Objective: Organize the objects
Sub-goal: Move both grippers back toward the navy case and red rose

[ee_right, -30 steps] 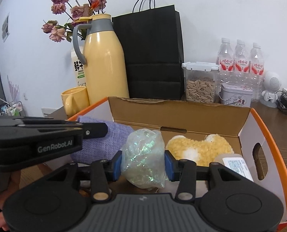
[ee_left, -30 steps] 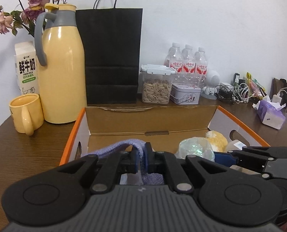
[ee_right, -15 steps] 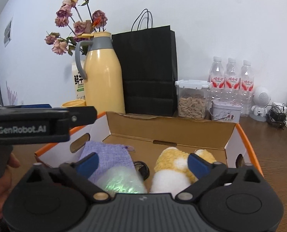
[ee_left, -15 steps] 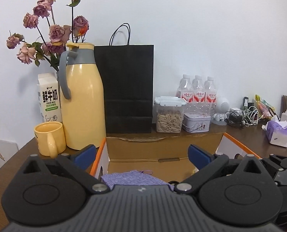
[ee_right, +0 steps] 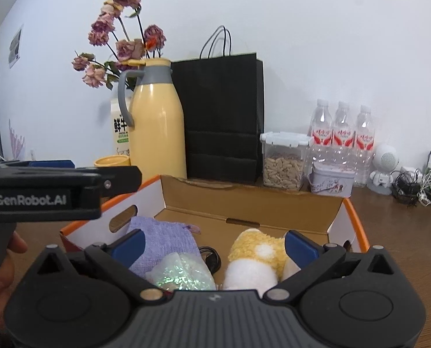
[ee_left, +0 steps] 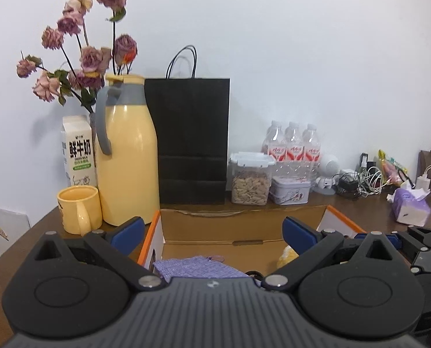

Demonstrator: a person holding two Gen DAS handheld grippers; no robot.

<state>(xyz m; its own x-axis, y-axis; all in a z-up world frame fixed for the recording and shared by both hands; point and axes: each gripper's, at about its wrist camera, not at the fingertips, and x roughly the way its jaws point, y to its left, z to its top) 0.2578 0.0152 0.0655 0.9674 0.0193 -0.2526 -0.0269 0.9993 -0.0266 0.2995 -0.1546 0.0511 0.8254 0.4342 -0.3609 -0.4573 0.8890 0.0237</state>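
Right wrist: iridescent bag (ee_right: 183, 275) below wide-spread right hand-held gripper (ee_right: 214, 245).

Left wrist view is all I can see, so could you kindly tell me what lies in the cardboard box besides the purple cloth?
Observer: A shimmery plastic bag lies just right of the purple cloth.
Operator: Thank you. What is the yellow thing further right?
Observer: A yellow-and-white plush toy, lying on the floor of the cardboard box.
Operator: Are the right tongs holding anything?
Observer: No, the right tongs stand open, with nothing pinched.
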